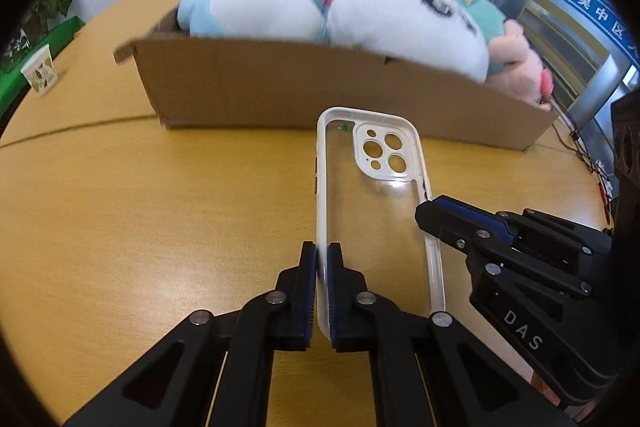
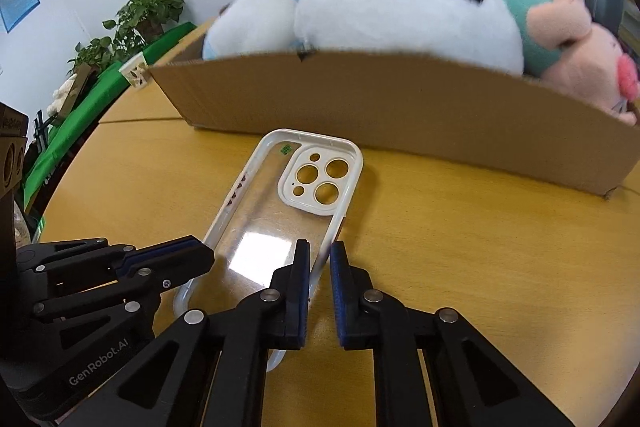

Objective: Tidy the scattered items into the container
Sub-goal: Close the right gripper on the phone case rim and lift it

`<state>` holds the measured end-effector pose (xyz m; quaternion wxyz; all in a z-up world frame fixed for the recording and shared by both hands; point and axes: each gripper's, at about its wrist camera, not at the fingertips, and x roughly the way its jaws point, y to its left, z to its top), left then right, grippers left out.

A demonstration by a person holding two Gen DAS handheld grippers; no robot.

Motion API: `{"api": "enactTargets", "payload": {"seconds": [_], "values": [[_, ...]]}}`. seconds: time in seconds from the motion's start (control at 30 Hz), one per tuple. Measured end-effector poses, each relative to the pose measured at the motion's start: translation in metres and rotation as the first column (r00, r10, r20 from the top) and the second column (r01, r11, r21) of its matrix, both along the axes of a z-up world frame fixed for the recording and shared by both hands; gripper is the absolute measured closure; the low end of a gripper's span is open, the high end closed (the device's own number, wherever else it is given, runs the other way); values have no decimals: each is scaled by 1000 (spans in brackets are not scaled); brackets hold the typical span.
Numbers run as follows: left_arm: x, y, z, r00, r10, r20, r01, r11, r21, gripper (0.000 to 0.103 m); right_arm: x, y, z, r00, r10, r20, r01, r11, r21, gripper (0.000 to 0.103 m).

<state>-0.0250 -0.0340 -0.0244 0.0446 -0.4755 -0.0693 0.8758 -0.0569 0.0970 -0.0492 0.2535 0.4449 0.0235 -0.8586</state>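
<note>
A clear phone case [image 1: 376, 195] with a white rim and camera cut-outs is held just above the wooden table, in front of a cardboard box [image 1: 320, 87]. My left gripper [image 1: 322, 259] is shut on the case's left rim. My right gripper [image 2: 320, 255] is shut on the case's right rim [image 2: 340, 223]; it shows from the side in the left wrist view [image 1: 432, 215]. The case [image 2: 288, 211] and the box [image 2: 400, 103] also show in the right wrist view. The box holds several plush toys, among them a white one [image 1: 404, 23] and a blue one [image 1: 256, 3].
A paper cup [image 1: 40, 71] stands on the table at far left, next to a green-covered ledge with potted plants [image 2: 148, 11]. Cables [image 1: 588, 155] trail off the table's right edge. A pink plush [image 2: 592, 71] hangs over the box's right end.
</note>
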Motion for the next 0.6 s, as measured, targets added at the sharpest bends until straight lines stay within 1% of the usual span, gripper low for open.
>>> {"api": "enactTargets", "payload": {"seconds": [0.1, 0.17, 0.2, 0.23, 0.27, 0.3, 0.33, 0.37, 0.43, 0.5, 0.53, 0.57, 0.6], "values": [[-5, 3, 27, 999, -20, -35, 21, 1000, 17, 98, 5, 9, 29, 997, -11, -70, 9, 1000, -29, 92], [-7, 4, 48, 996, -42, -83, 44, 999, 17, 99, 5, 16, 50, 994, -20, -110, 14, 998, -60, 93], [-8, 5, 61, 992, -59, -114, 62, 998, 16, 101, 5, 17, 59, 991, -23, -131, 14, 998, -63, 98], [-15, 12, 73, 988, -74, -139, 78, 997, 23, 103, 5, 19, 71, 986, -21, -164, 12, 998, -60, 101], [-17, 17, 84, 983, -87, -164, 92, 995, 25, 103, 4, 19, 80, 981, -19, -191, 9, 998, -56, 101], [-19, 23, 91, 979, -97, -181, 101, 995, 16, 103, 3, 20, 87, 979, -15, -205, 3, 998, -57, 102], [-22, 29, 94, 976, -109, -188, 109, 994, -9, 103, 1, 21, 93, 977, -9, -214, -2, 999, -52, 102], [-24, 35, 90, 977, -115, -180, 112, 993, -32, 103, -2, 22, 95, 976, -9, -217, 0, 999, -44, 102], [-26, 30, 82, 984, -105, -145, 101, 994, -35, 103, -7, 32, 91, 981, -28, -194, 18, 999, -50, 101], [-22, 18, 65, 991, -88, -98, 85, 996, -35, 102, -10, 51, 76, 988, -59, -140, 50, 996, -69, 101], [-18, 12, 58, 994, -81, -80, 79, 996, -28, 102, -12, 62, 64, 991, -85, -103, 79, 995, -61, 101], [-15, 7, 51, 996, -75, -57, 75, 997, -6, 102, -15, 70, 49, 993, -104, -62, 101, 994, -43, 98], [-13, 1, 43, 997, -74, -33, 75, 997, 25, 102, -17, 75, 36, 993, -110, -30, 110, 994, -25, 90]]}}
